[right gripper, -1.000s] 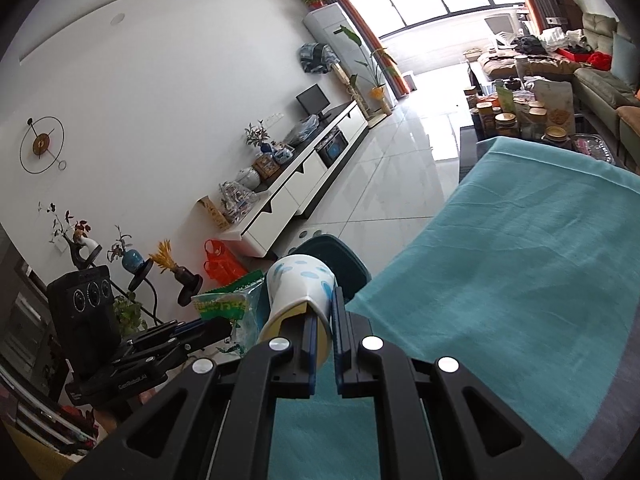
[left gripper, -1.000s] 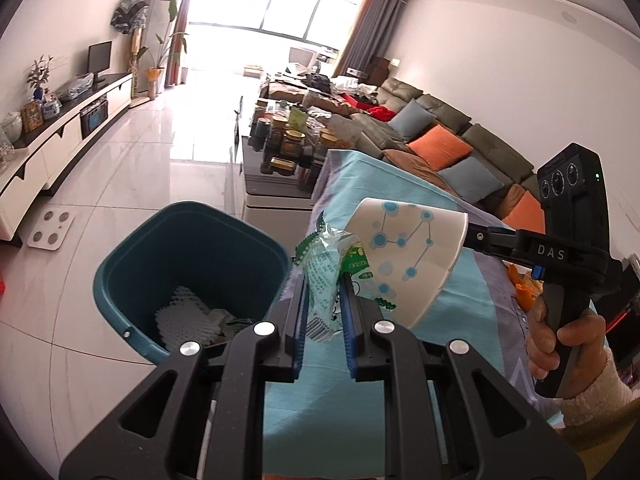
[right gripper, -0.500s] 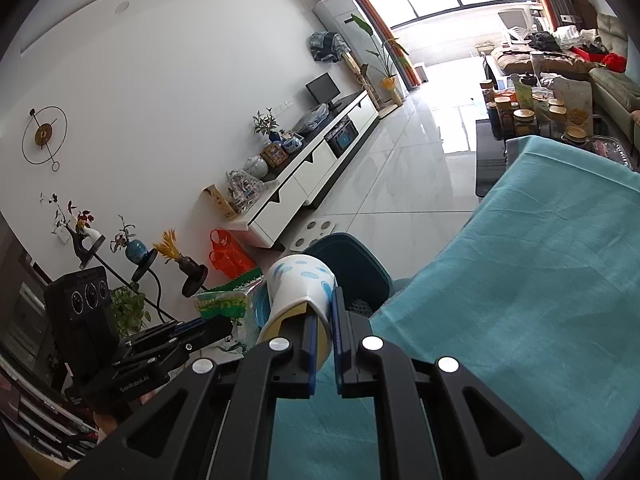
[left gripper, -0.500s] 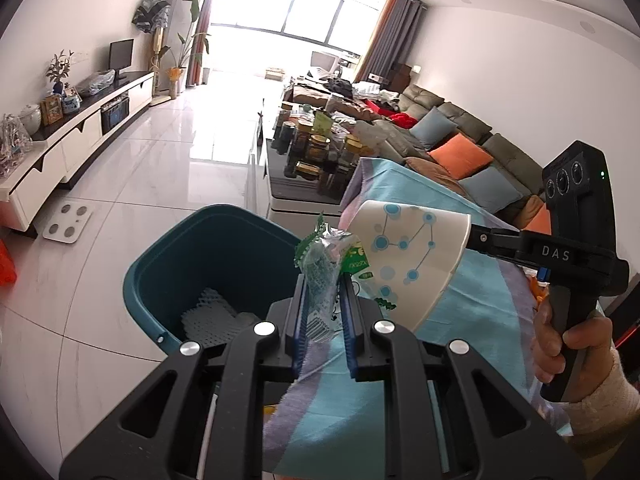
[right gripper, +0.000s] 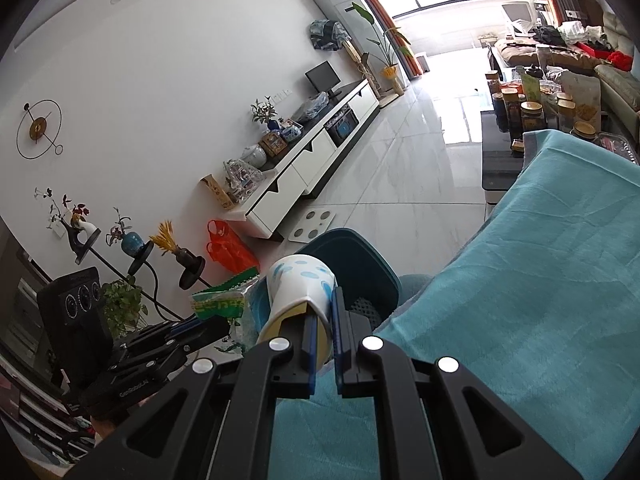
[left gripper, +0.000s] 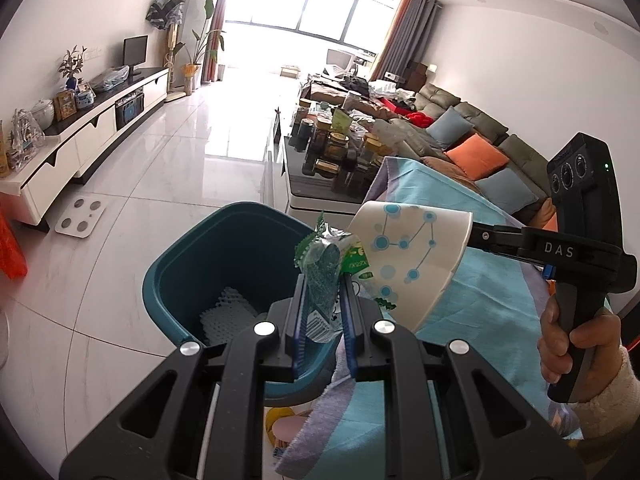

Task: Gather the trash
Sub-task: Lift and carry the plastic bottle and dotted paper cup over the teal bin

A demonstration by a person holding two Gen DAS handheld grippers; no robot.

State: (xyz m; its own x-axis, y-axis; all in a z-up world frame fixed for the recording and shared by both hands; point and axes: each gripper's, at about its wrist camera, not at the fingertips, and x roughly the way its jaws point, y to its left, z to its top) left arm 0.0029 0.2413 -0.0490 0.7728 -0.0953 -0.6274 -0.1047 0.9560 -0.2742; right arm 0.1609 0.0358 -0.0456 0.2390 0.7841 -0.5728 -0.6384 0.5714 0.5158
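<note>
Carried sideways off the teal cloth toward the teal bin; green wrapper now over the bin's opening; paper cup now just beside its rim.

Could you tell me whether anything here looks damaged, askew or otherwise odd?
Only mildly. The paper cup in the right gripper lies tipped on its side, its rim pinched by the jaws. The green wrapper in the left gripper is crumpled. White foam netting already lies in the teal bin.
</note>
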